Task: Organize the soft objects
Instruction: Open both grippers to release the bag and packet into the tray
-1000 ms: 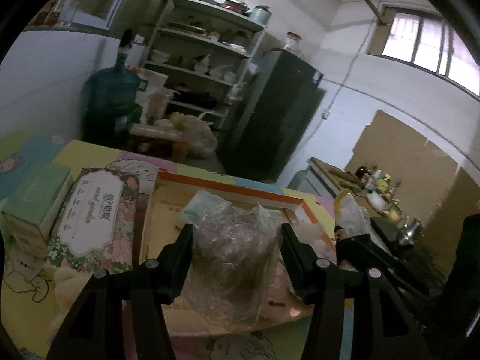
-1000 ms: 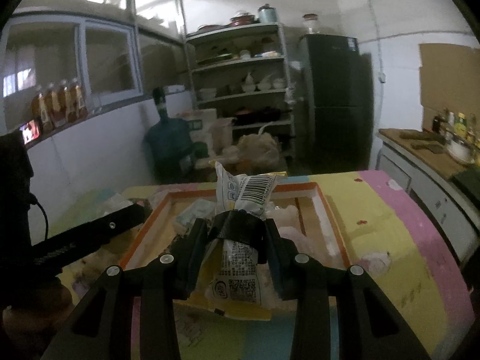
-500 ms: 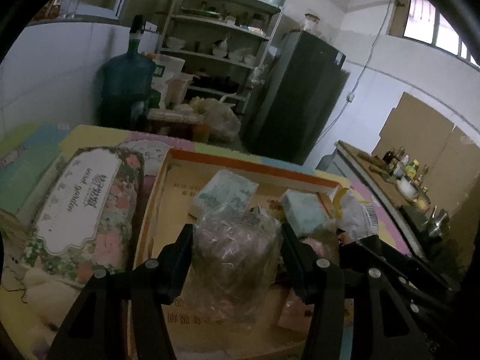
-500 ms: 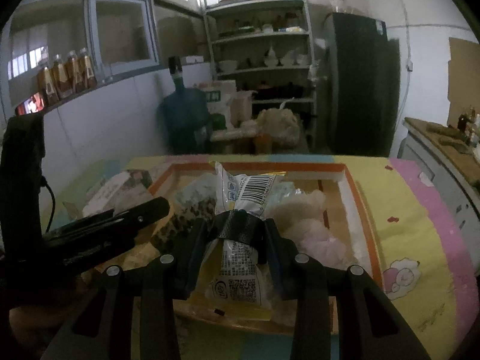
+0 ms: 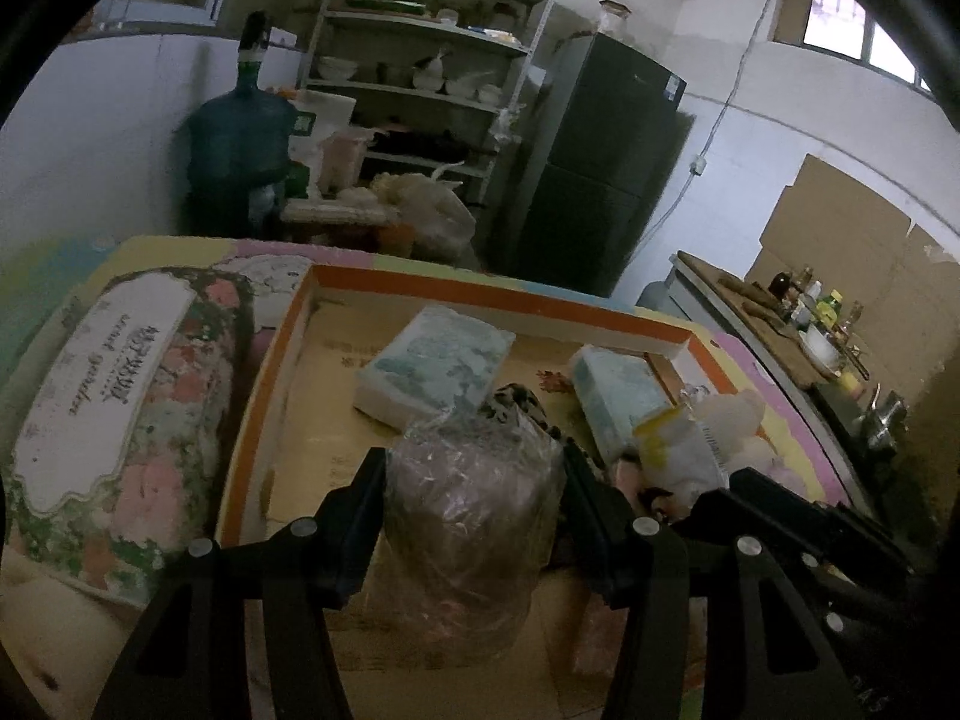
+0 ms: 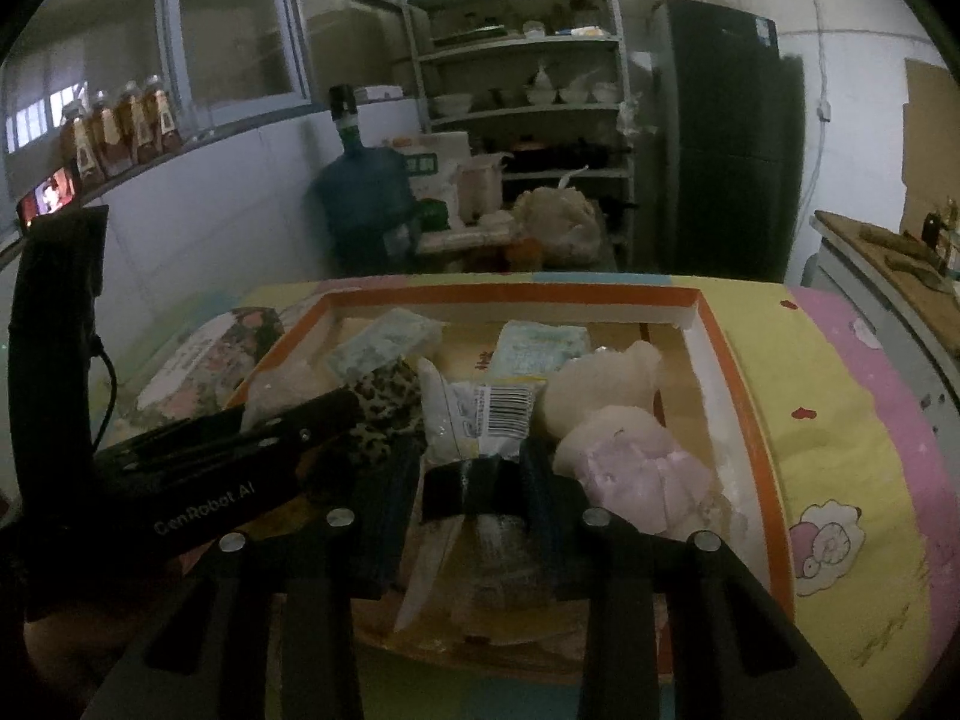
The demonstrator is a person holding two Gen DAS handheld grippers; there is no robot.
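Crinkly plastic is the risk in the left wrist view: the left gripper (image 5: 474, 474) squeezes a clear bag (image 5: 465, 531) over the tray (image 5: 498, 294), and it could slip; the tray looms nearer than before. Right wrist view: the right gripper (image 6: 471, 477) pinches a barcoded packet (image 6: 480, 414) low beside the plush toy (image 6: 624, 450); it might snag.

**Crowded tray, bare floor only at its left side**

Bare cardboard floor shows along the left wall of the orange-rimmed tray (image 5: 282, 360). Two tissue packs (image 5: 435, 363) (image 5: 621, 399) block the far edge. A leopard-print cloth (image 6: 384, 405) fills the centre, and a plush toy (image 6: 624, 432) crowds the right wall. A floral tissue pack (image 5: 114, 408) lies just outside the left rim.
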